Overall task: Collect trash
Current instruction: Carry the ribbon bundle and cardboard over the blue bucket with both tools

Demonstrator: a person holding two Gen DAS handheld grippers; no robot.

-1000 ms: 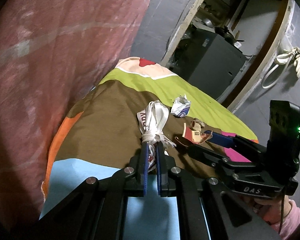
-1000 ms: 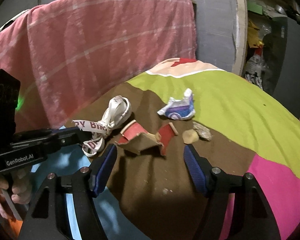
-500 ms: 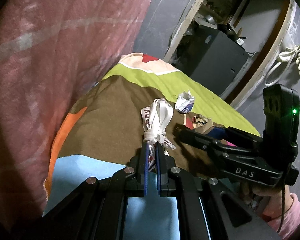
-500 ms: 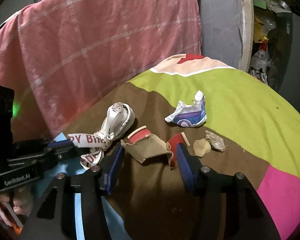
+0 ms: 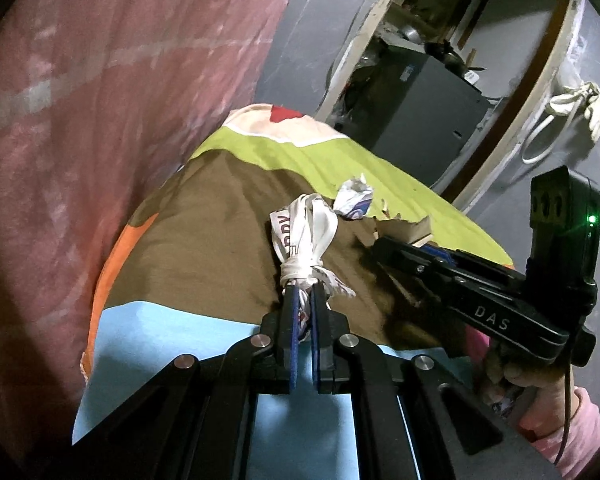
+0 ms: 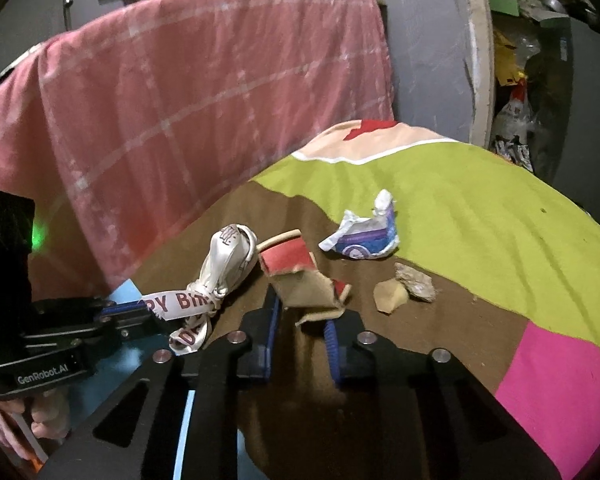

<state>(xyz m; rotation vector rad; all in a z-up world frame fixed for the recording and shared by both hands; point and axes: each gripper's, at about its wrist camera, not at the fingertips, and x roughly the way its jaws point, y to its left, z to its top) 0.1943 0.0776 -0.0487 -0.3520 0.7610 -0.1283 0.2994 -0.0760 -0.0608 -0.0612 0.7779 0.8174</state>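
My left gripper (image 5: 303,294) is shut on a knotted white ribbon (image 5: 304,240) with red letters, held over the brown patch of the bed cover; it also shows in the right wrist view (image 6: 220,276). My right gripper (image 6: 302,312) has closed around a torn red and brown cardboard piece (image 6: 300,276), its jaws pressing its sides; the piece shows in the left wrist view (image 5: 404,228). A crumpled white and purple wrapper (image 6: 362,236) lies beyond on the green patch. Two small brown scraps (image 6: 406,288) lie to the right.
A multicoloured bed cover (image 6: 480,220) holds the trash. A pink checked cloth (image 6: 180,120) hangs along the left side. A dark cabinet (image 5: 416,108) stands in the doorway beyond the bed.
My right gripper moved forward and narrowed its jaws from wide open onto the cardboard piece. My left gripper kept hold of the ribbon and lifted slightly.
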